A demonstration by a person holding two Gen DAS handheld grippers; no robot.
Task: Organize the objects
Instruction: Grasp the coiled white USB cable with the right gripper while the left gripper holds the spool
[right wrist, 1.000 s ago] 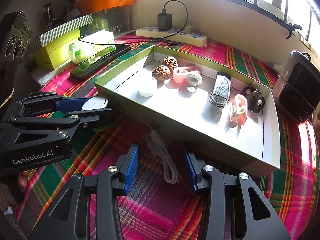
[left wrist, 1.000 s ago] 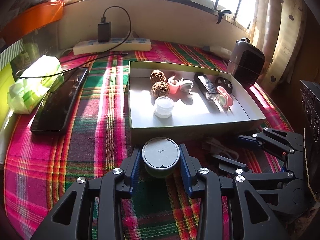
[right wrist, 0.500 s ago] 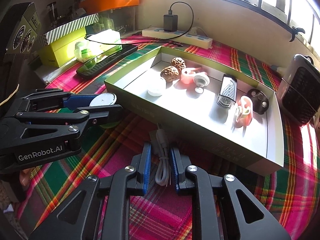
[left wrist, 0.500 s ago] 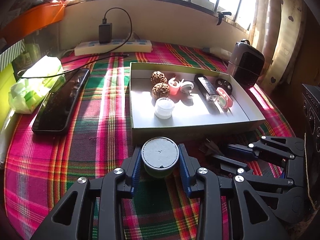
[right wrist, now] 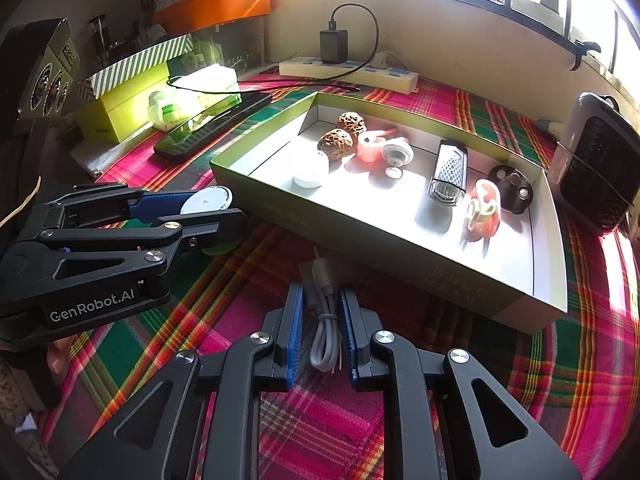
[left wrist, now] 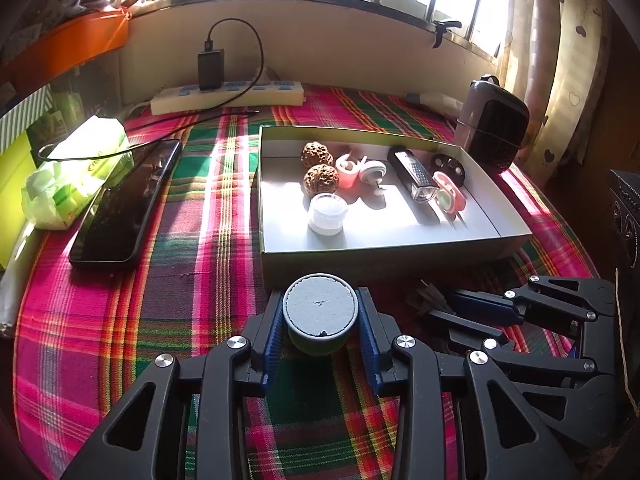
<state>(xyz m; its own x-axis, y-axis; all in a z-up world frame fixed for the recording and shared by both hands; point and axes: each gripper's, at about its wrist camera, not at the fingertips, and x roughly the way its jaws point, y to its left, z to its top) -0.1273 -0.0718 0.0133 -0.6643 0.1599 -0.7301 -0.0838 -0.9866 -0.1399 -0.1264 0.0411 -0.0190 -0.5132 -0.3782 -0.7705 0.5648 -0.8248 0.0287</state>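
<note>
My left gripper (left wrist: 320, 312) is shut on a small round jar with a grey lid (left wrist: 319, 308), just in front of the near wall of the shallow box (left wrist: 376, 258). The jar also shows in the right wrist view (right wrist: 206, 202). My right gripper (right wrist: 322, 300) is shut on a folded white USB cable (right wrist: 324, 312) that lies on the plaid cloth in front of the box (right wrist: 400, 256). The box holds two walnuts (left wrist: 320, 178), a white jar (left wrist: 327, 219), pink items, a small grater (left wrist: 416, 174) and a dark disc.
A black phone (left wrist: 128, 204) and a tissue pack (left wrist: 76, 172) lie at the left. A power strip with a charger (left wrist: 228, 92) stands along the back wall. A small dark heater (left wrist: 492, 128) stands at the right behind the box.
My right gripper has shut on the white cable. My left gripper stays shut on the jar and has lifted and pulled back slightly.
</note>
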